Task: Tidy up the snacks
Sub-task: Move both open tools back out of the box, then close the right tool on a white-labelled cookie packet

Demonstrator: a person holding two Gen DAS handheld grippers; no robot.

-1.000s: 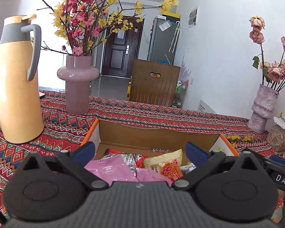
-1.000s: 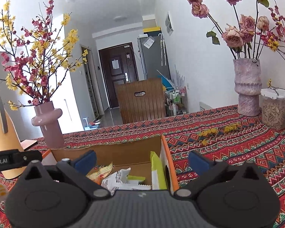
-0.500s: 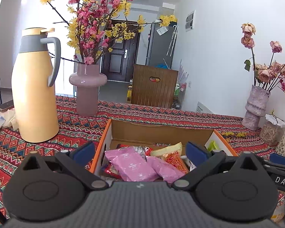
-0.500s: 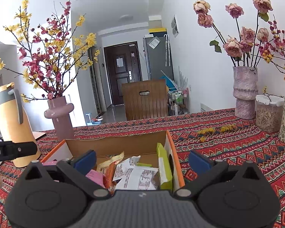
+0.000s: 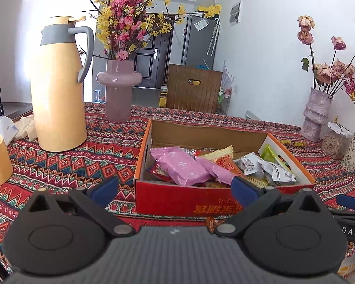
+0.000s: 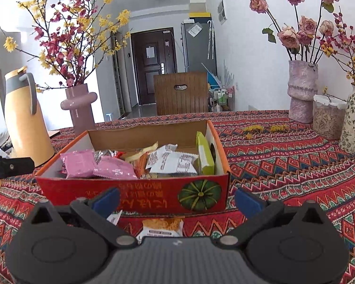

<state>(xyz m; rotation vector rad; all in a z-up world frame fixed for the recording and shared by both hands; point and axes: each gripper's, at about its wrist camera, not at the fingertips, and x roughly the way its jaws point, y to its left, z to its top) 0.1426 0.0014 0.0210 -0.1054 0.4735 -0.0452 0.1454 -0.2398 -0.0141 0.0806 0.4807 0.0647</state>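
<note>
Both claws have drawn back from the snack box (image 5: pixel 224 165), so its red front wall now shows in each view. It sits mid-frame on the patterned bench (image 5: pixel 94 156), packed with pink packets (image 5: pixel 182 165), white wrappers (image 6: pixel 172 161) and a green packet (image 6: pixel 204 153). Left claw (image 5: pixel 175 188) and right claw (image 6: pixel 177 200) both gape wide, holding nothing. An orange-and-white packet (image 6: pixel 163 227) lies on the bench before the box. At upper left stands a yellow jug (image 5: pixel 59 85)
</note>
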